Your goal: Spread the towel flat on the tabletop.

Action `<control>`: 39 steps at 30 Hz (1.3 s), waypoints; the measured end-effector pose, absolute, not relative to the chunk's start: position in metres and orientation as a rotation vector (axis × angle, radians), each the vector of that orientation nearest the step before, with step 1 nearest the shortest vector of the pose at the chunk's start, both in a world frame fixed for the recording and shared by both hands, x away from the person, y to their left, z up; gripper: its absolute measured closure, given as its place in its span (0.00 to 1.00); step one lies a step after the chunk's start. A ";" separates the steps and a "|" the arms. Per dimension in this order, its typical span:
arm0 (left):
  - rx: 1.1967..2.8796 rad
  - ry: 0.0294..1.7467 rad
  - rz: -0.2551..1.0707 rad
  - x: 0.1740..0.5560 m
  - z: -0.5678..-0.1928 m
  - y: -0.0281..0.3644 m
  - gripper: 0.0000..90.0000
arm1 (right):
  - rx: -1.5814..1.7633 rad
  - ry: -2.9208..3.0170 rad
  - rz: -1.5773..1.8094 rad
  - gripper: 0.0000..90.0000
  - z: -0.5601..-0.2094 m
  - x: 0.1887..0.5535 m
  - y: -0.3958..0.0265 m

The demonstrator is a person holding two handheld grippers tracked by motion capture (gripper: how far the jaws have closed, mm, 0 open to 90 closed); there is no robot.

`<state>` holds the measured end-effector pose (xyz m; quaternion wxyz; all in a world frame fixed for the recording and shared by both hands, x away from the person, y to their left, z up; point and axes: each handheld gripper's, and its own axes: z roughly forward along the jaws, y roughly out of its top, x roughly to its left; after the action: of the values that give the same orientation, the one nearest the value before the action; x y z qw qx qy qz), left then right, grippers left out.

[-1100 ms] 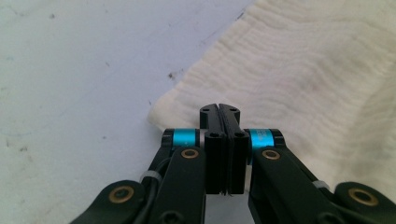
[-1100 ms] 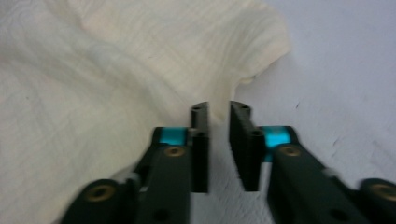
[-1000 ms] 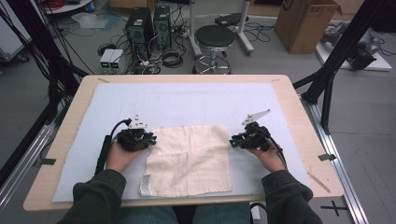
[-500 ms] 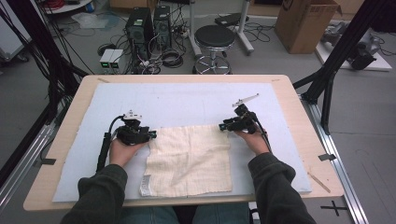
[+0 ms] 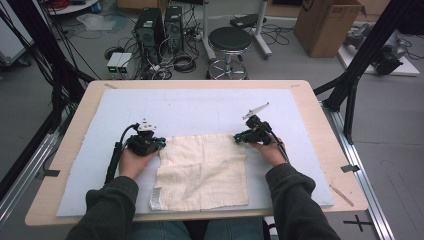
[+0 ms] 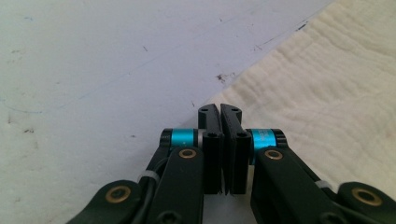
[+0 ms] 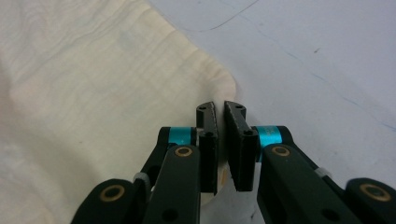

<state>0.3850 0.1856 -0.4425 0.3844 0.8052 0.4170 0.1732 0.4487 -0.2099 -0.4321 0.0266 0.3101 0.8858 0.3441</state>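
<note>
With both far corners of the cream cloth [image 5: 202,170] pinched, left hand-held gripper [image 5: 159,144] pressed together on the left corner and right hand-held gripper [image 5: 239,138] on the right, jaws just closed: grasp step judged done. Cloth flat on the worktop [image 5: 310,105], near edge toward the person. Next, probably: lift both corners evenly, keep tension, fold toward near edge.

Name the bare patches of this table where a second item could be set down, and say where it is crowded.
Free: the blue mat between the cloth's far edge and the table's far rim, and the strips outside each hand. Crowded: the cloth's far corners, where the left gripper and right gripper sit.
</note>
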 end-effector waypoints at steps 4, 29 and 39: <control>2.035 1.068 0.464 0.386 -0.439 0.188 0.97 | 0.932 2.736 1.067 0.94 -0.429 0.447 -0.209; 1.976 1.101 0.464 0.439 -0.412 0.186 0.67 | 1.145 2.508 1.054 0.66 -0.413 0.488 -0.214; 2.001 1.130 0.423 0.425 -0.426 0.190 0.62 | 1.113 2.519 1.039 0.65 -0.418 0.483 -0.209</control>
<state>0.4252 0.1905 -0.4261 0.3916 0.7880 0.4450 0.1665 0.4834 -0.2092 -0.4179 0.0987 0.3764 0.8516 0.3512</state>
